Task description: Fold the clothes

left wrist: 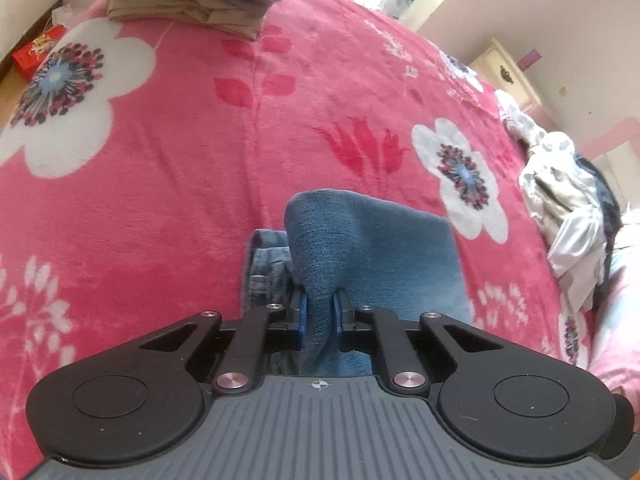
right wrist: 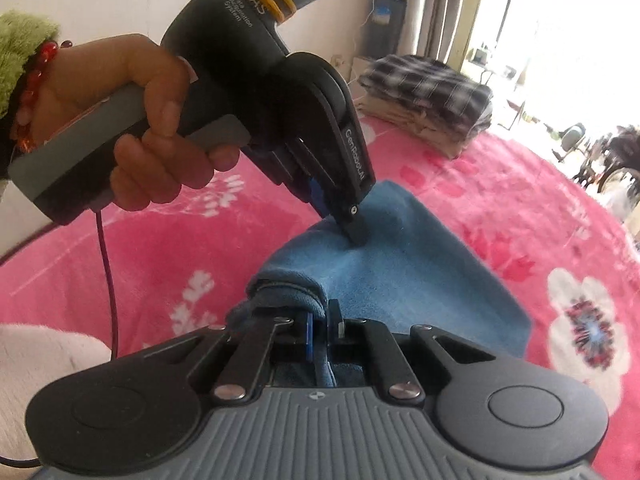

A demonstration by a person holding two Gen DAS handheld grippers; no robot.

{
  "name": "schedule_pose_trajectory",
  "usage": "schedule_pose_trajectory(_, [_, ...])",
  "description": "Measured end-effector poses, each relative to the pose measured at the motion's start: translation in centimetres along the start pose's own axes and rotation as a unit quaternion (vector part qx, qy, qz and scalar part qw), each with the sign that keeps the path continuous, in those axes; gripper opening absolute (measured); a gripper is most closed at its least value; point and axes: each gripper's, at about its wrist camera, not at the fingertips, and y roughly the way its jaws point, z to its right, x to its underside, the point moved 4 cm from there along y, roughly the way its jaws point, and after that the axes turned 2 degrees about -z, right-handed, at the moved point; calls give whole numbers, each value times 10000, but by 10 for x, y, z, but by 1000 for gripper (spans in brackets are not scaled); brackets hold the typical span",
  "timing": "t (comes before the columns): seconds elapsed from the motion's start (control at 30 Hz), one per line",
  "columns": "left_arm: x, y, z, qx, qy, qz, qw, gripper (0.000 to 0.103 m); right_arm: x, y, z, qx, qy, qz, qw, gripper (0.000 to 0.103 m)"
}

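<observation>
Jeans [left wrist: 372, 256] lie on the pink floral bed blanket [left wrist: 180, 184] — your left gripper [left wrist: 319, 312] and right gripper [right wrist: 320, 326] each have fingers pinching a denim fold, beyond them a folded clothes stack [right wrist: 428, 100].

1. This was a home bedroom, pretty clearly: nearly everything sat on a bed under a fluffy pink fleece blanket with big white flowers [left wrist: 168, 184].
2. A folded stack of clothes, black-and-white plaid on top of beige [right wrist: 432, 96], was parked at the far edge.
3. A loose heap of pale unfolded laundry [left wrist: 568, 216] lay off to one side.
4. A cream-painted cabinet with a dark metal handle [left wrist: 506, 72] stood against plain walls.
5. Grey curtains [right wrist: 444, 4] hung beside a bright doorway or window.
</observation>
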Motion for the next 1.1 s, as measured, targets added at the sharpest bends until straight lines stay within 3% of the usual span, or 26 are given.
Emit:
schedule_pose_trajectory(0.1, [8,12,-7,-188,257,-84,9995,13,7,25,-12,-120,-15,-292,9995,10])
schedule_pose_trajectory(0.17, [12,15,-12,-272,333,-125,9990,20,12,40,-20,-147,-73,-425,9990,15])
schedule_pose_trajectory(0.23, [11,6,-18,-316,231,-90,9992,24,14,44,-27,-155,-144,-423,9989,26])
schedule_pose_trajectory(0.3, [7,-10,-19,-428,141,100,9989,23,13,44,-30,-150,-150,-379,9991,31])
schedule_pose_trajectory(0.37, [4,-31,-8,-614,367,495,9962,23,14,43,-29,-151,-25,-348,9993,32])
schedule_pose_trajectory(0.47, [6,-43,20,-183,760,761,9940,24,13,38,-24,-203,347,-259,9989,34])
schedule_pose_trajectory(0.5, [8,-42,31,8,921,753,9929,25,14,36,-23,-229,493,-225,9983,36])
schedule_pose_trajectory(0.57, [17,-20,46,-72,1304,455,9904,25,15,30,-19,-320,740,-176,9966,36])
schedule_pose_trajectory(0.63, [29,10,47,-471,1578,22,9863,25,19,22,-12,-567,1045,-179,9927,38])
schedule_pose_trajectory(0.7, [39,28,40,-748,1721,-105,9822,25,26,13,-3,-846,1378,-214,9866,38])
schedule_pose_trajectory(0.77, [40,29,37,-708,1592,-36,9847,25,36,0,9,-1051,1713,-280,9792,37])
schedule_pose_trajectory(0.87, [36,29,34,-700,1429,12,9873,25,53,-30,42,-571,2207,-98,9736,36])
schedule_pose_trajectory(0.93, [36,29,32,-717,1424,33,9872,24,69,-43,69,-139,2695,-123,9628,32])
schedule_pose_trajectory(1.0, [37,30,32,-744,1481,53,9862,23,94,-39,87,85,3186,-496,9466,30])
schedule_pose_trajectory(1.07, [36,33,32,-731,1481,36,9863,23,124,-20,92,-36,3543,-1027,9294,26])
schedule_pose_trajectory(1.1, [36,33,32,-740,1462,41,9865,23,139,-7,90,-158,3698,-1275,9202,15])
